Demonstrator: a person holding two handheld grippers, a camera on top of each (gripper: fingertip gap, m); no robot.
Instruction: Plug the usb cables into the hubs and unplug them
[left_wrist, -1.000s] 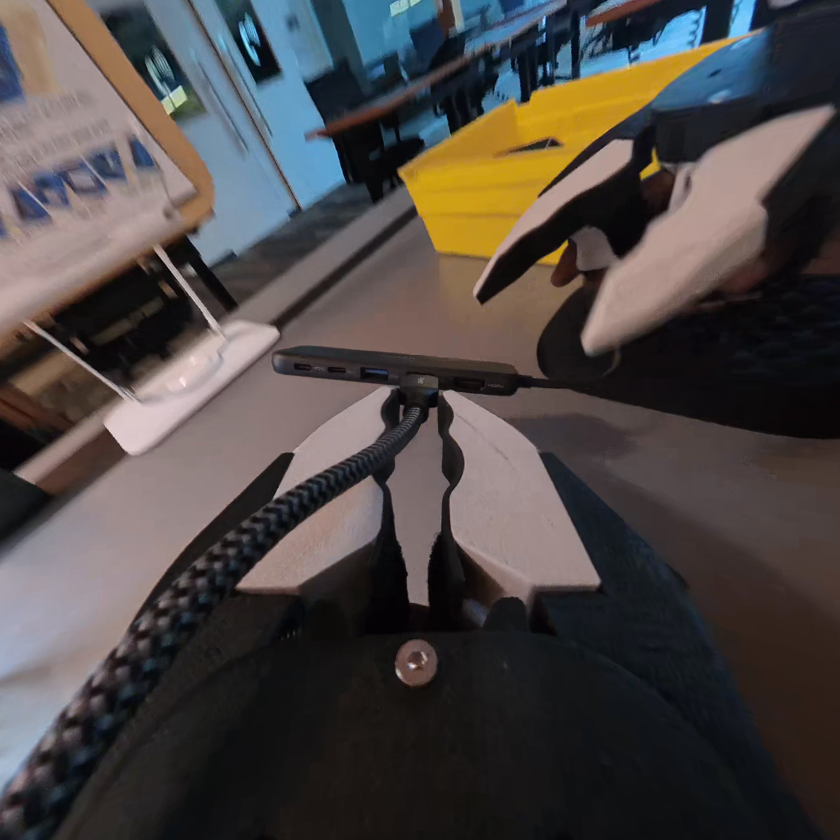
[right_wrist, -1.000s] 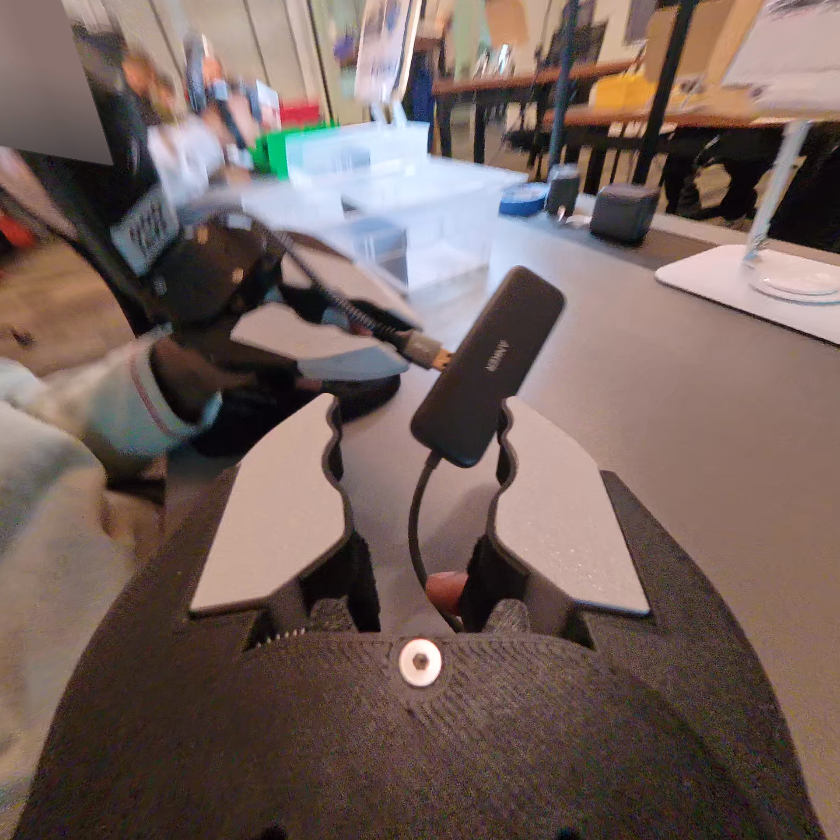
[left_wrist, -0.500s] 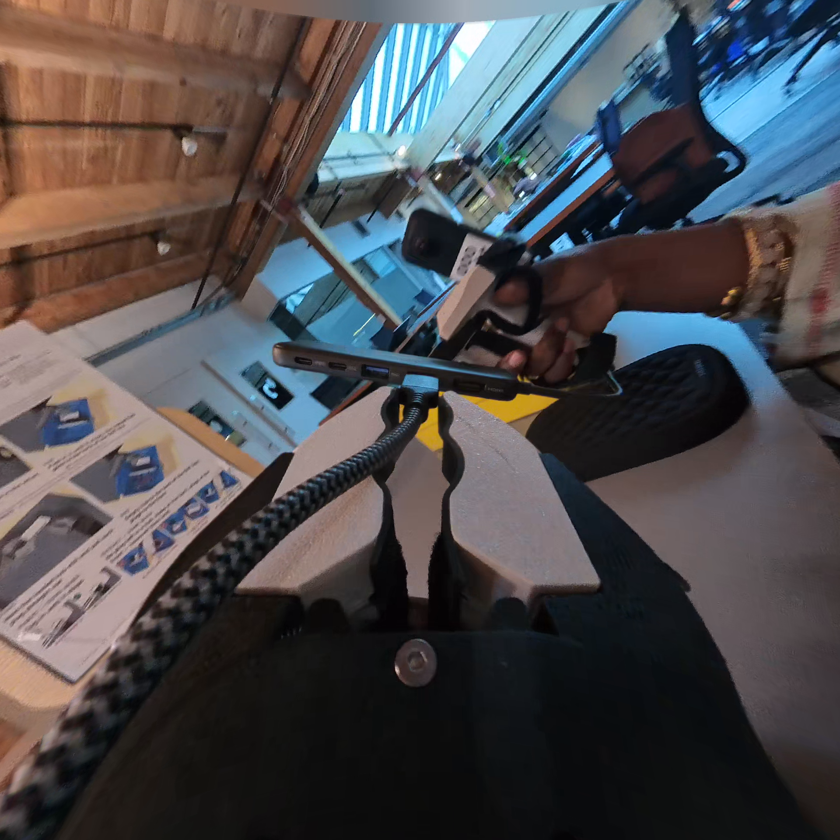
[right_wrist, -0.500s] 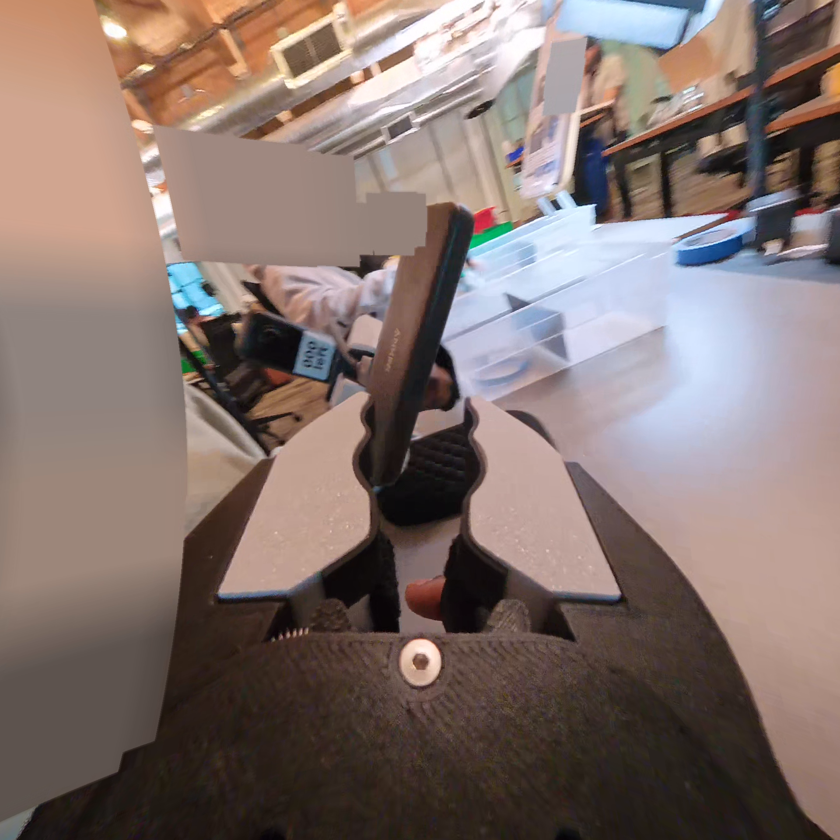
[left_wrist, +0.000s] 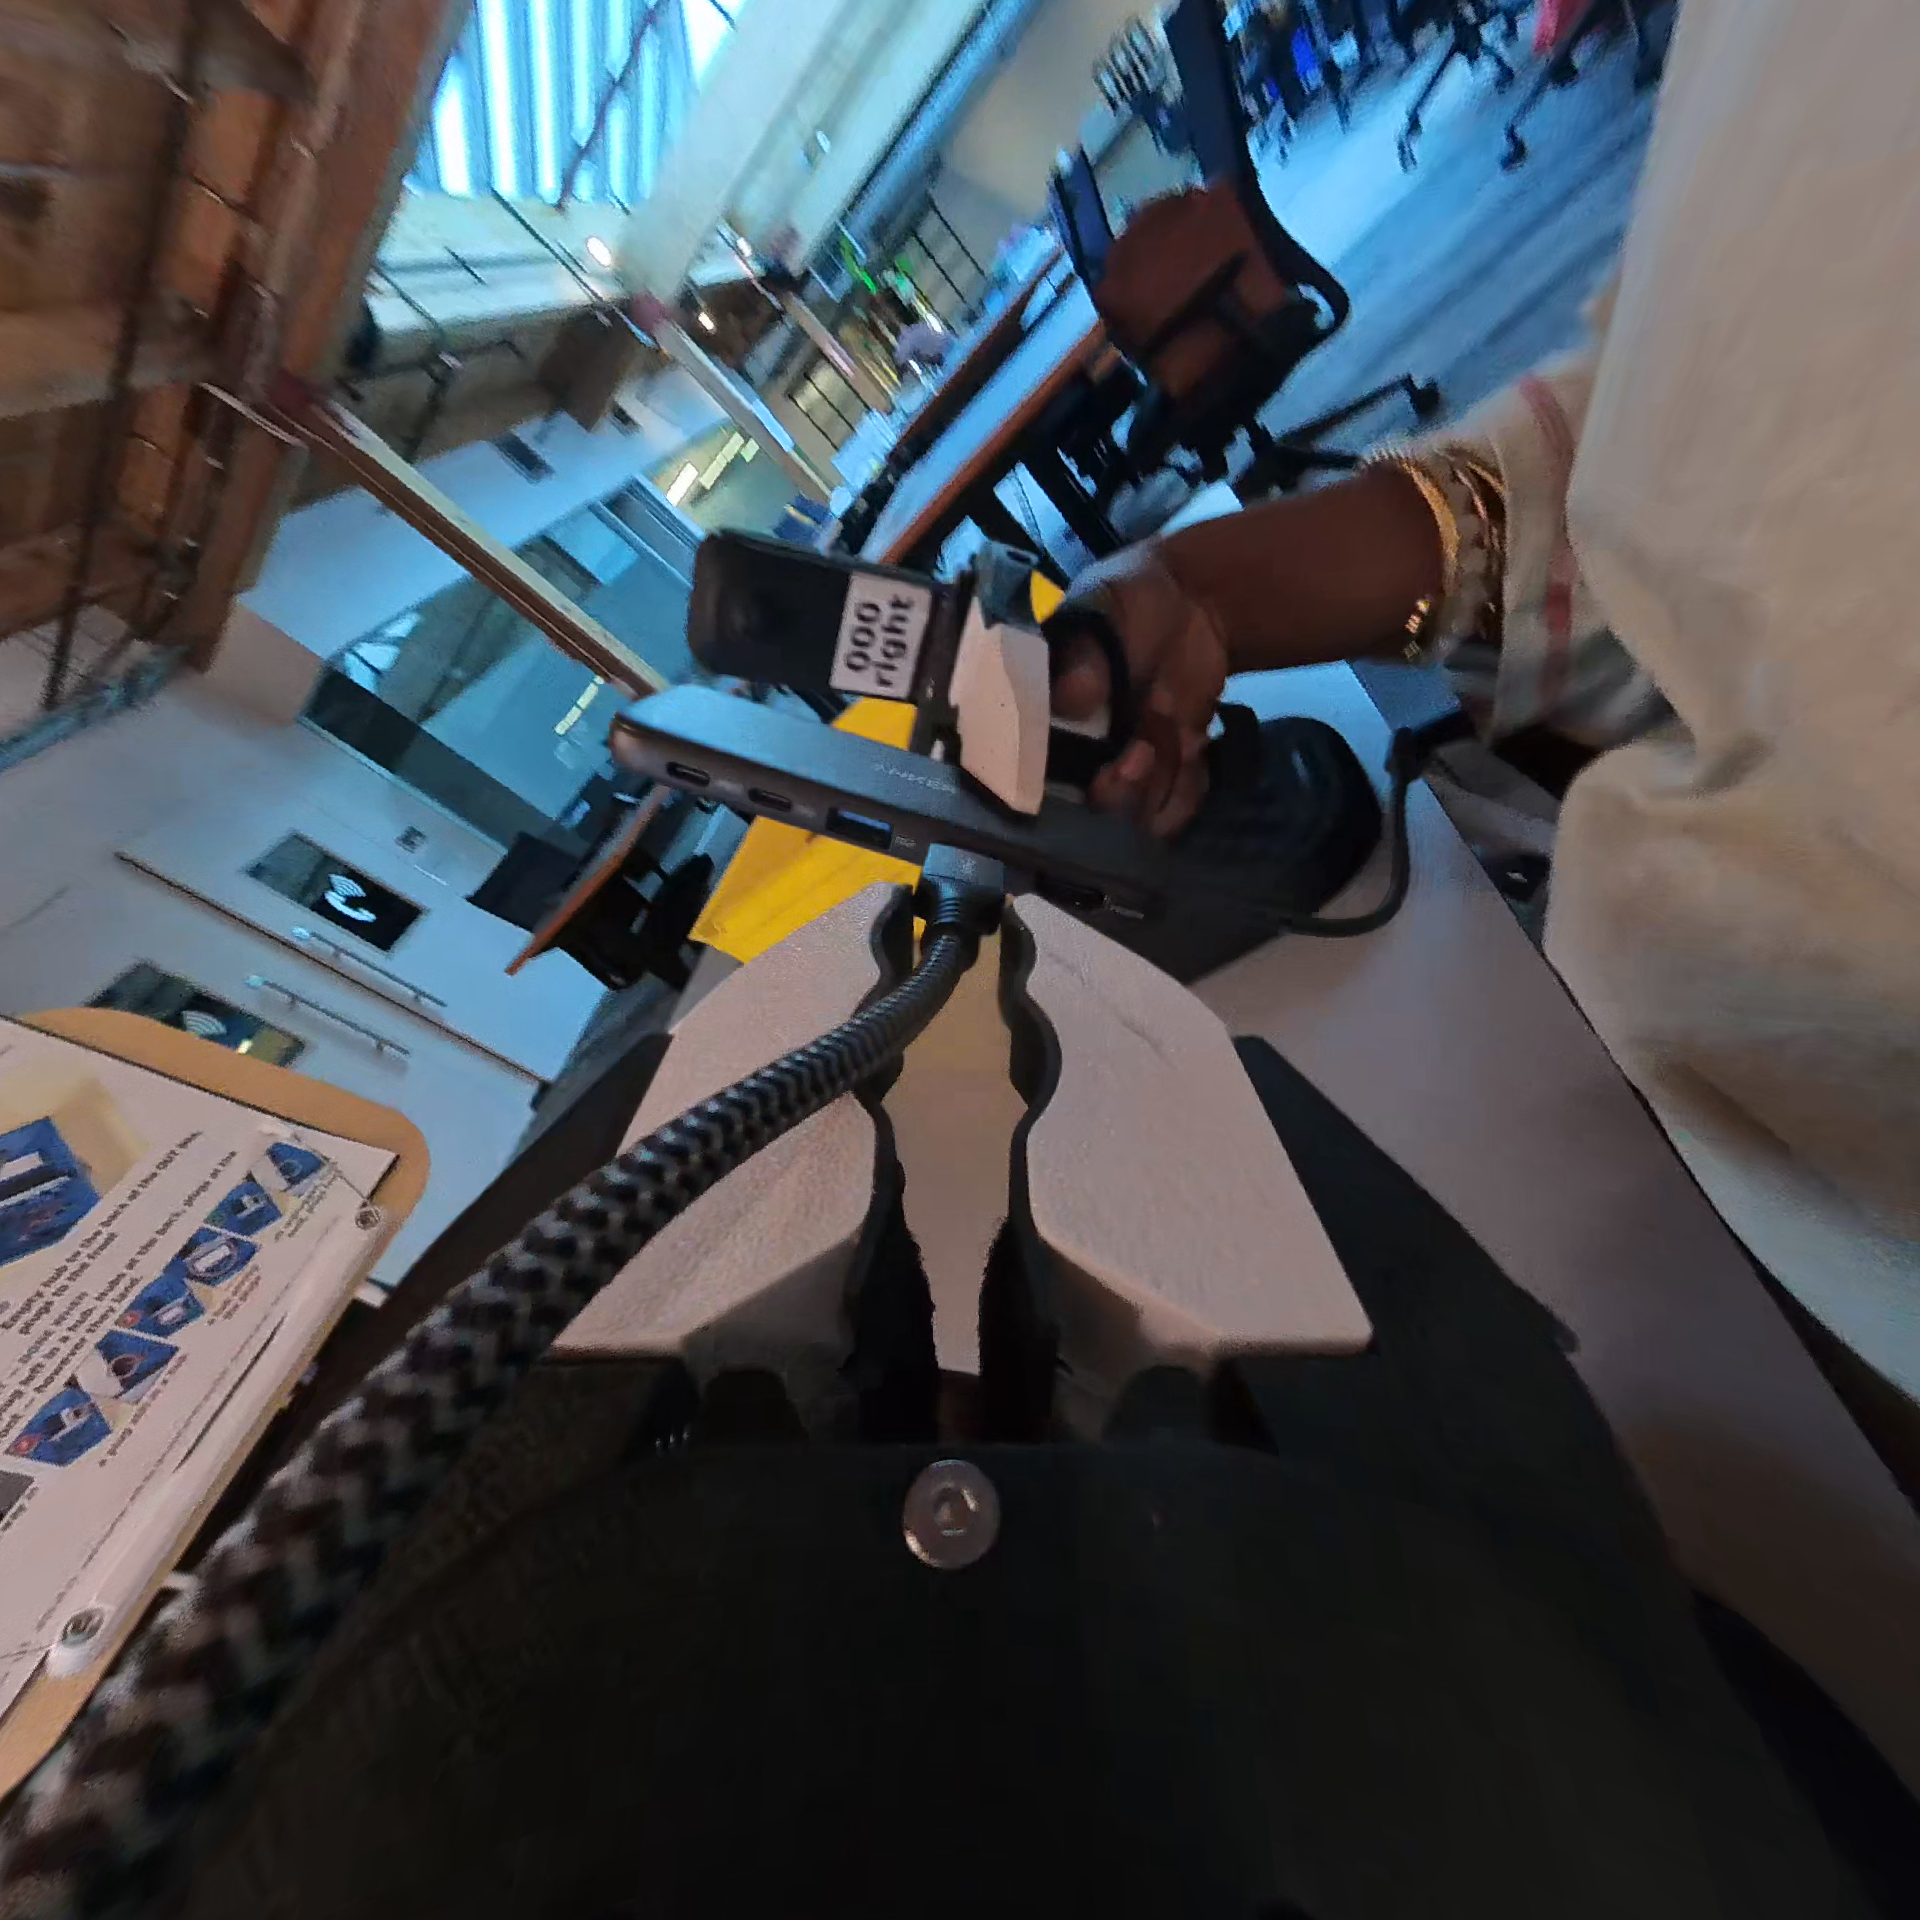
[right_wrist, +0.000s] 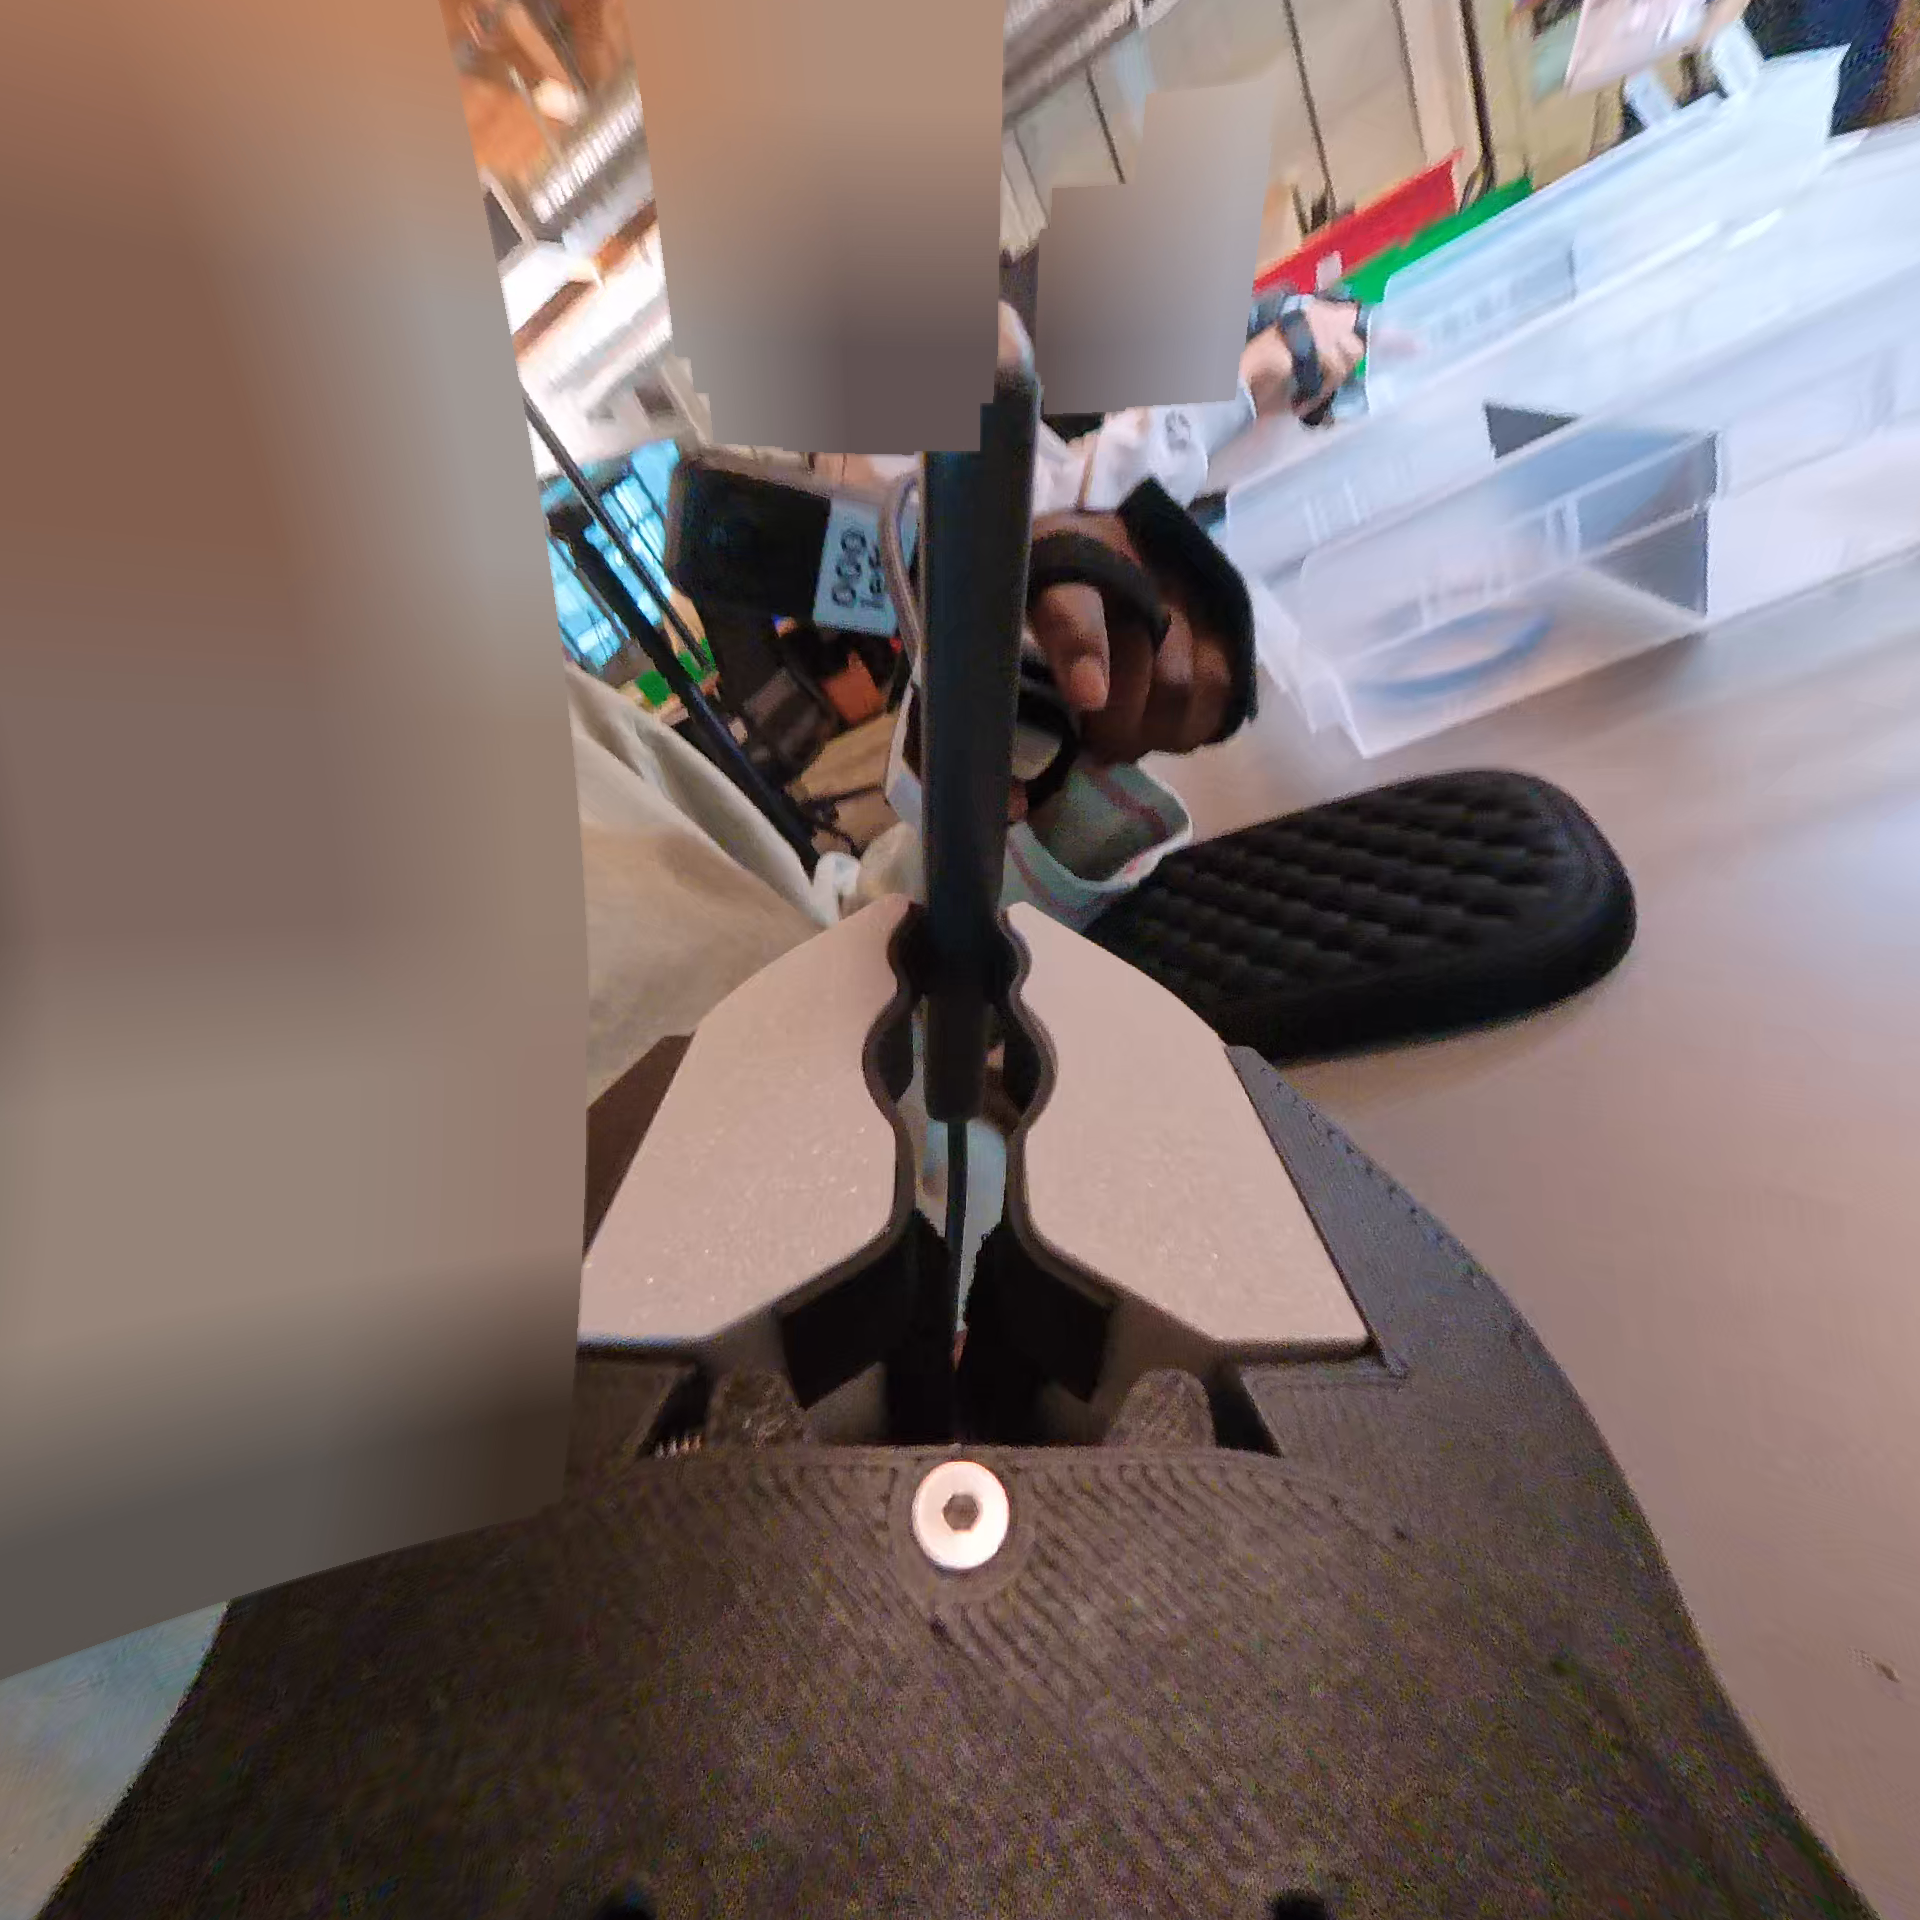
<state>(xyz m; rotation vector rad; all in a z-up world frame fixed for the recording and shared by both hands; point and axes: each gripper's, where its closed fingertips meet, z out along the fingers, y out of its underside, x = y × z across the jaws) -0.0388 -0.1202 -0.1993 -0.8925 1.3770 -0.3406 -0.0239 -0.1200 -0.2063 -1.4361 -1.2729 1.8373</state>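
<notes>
Left wrist view: left gripper (left_wrist: 961, 914) stays clamped on the black-and-grey braided cable's (left_wrist: 623, 1174) plug, seated in the slim dark-grey hub (left_wrist: 831, 774) now lifted off the table at 12 o'clock — ready to unplug — while right wrist view alone shows the right gripper (right_wrist: 961, 956) pinching the hub edge-on.

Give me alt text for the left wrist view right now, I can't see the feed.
The left gripper, shut on the plug of a braided USB cable, holds it seated in a port on the long edge of a dark hub. The right gripper, in a person's hand, clamps the hub from behind, above a pale table.
</notes>
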